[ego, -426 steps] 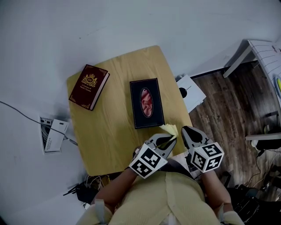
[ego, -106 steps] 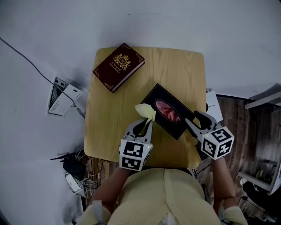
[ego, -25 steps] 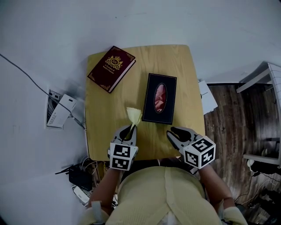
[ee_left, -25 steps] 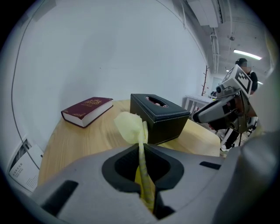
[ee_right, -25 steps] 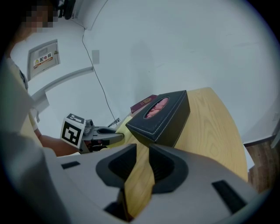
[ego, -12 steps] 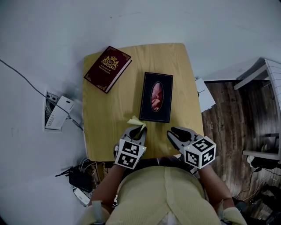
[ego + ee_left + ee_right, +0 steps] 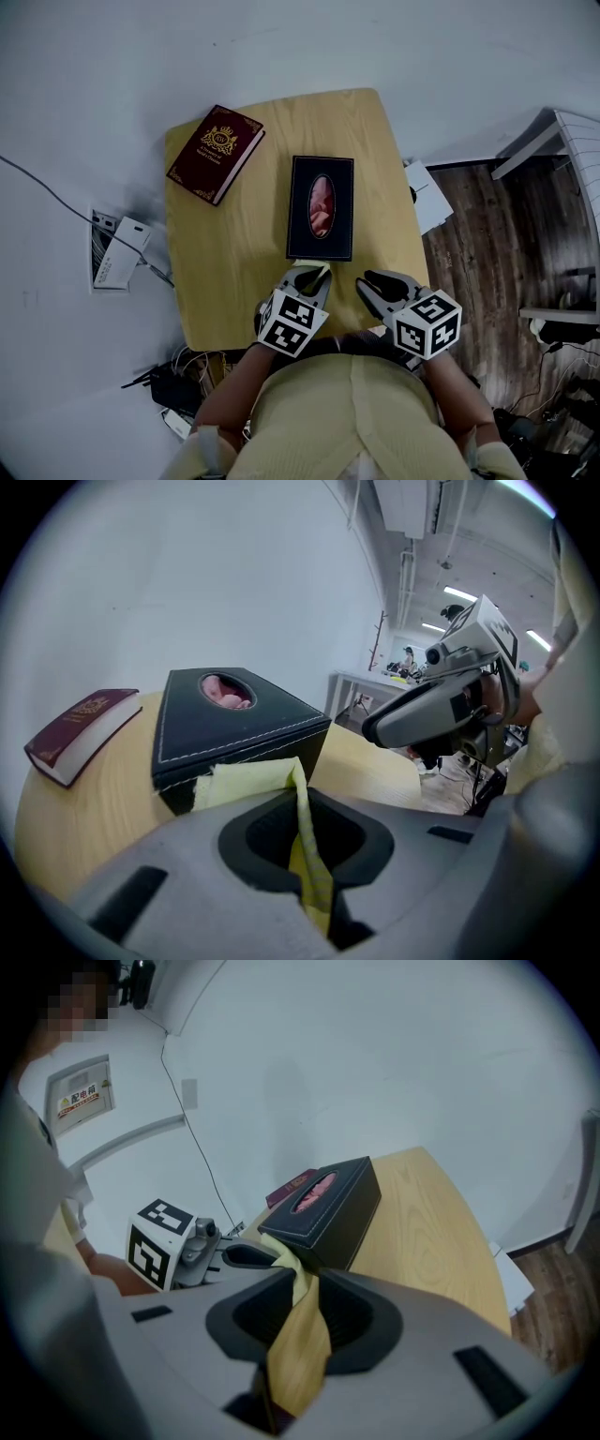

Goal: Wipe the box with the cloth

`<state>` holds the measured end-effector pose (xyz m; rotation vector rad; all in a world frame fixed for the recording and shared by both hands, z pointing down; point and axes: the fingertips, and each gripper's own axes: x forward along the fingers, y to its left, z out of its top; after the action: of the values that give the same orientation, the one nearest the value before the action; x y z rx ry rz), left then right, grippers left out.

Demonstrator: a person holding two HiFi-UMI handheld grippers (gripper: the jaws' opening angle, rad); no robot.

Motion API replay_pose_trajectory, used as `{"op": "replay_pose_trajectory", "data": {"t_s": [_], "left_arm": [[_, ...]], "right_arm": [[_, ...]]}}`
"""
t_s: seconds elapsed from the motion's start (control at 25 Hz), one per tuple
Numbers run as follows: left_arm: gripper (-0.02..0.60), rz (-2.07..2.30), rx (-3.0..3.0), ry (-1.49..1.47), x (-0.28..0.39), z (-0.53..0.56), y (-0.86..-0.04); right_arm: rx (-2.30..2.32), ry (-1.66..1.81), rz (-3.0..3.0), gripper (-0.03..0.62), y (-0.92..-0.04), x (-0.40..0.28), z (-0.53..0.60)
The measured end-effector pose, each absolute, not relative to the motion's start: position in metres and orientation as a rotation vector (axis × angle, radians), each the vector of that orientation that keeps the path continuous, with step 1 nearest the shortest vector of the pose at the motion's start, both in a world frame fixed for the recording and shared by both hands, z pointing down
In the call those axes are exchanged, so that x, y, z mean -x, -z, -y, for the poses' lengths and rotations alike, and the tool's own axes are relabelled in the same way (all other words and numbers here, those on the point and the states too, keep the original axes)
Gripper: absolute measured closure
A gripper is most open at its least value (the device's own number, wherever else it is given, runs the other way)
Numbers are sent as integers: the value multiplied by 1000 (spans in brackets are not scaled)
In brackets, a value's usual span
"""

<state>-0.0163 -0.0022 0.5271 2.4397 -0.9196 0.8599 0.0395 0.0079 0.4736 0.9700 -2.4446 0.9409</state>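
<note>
Your left gripper [image 7: 309, 275] was clamped shut on the yellow cloth [image 7: 246, 784], w/ only a short flap sticking out past the tips. That was the main risk: w/ so little free fabric, a firm wipe would prob put hard jaw tips on the leather-look surface, not the cloth, and scuff it. A thin pinch like that could also let the cloth pull out under drag. The black tissue box [image 7: 321, 242] lay lengthwise mid-table [image 7: 234, 262], its near end just beyond the left tips. Couldn't tell whether the flap touched that end face yet. Your right gripper [image 7: 375, 284] hovered beside the left near the table's front edge, jaws a little apart, nothing in them but the tabletop showing through the gap, and it was well off the box. So the box was unbraced. It looked light, and a push along its length would likely slide or spin it toward the far edge or the red book [image 7: 216, 154] rather than clean it. Also, a pass across the oval opening could snag the pink tissue [image 7: 321, 204] and drag it out.
</note>
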Motion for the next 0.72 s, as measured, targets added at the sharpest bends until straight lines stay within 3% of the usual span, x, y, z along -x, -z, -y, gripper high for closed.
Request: {"op": "replay_pose_trajectory", "data": {"t_s": [0.72], "left_arm": [[552,589,-2599,-854,-47,-16,-515]], "right_arm": [[-1080,-961,2423,505,-474,-64,-2]]}}
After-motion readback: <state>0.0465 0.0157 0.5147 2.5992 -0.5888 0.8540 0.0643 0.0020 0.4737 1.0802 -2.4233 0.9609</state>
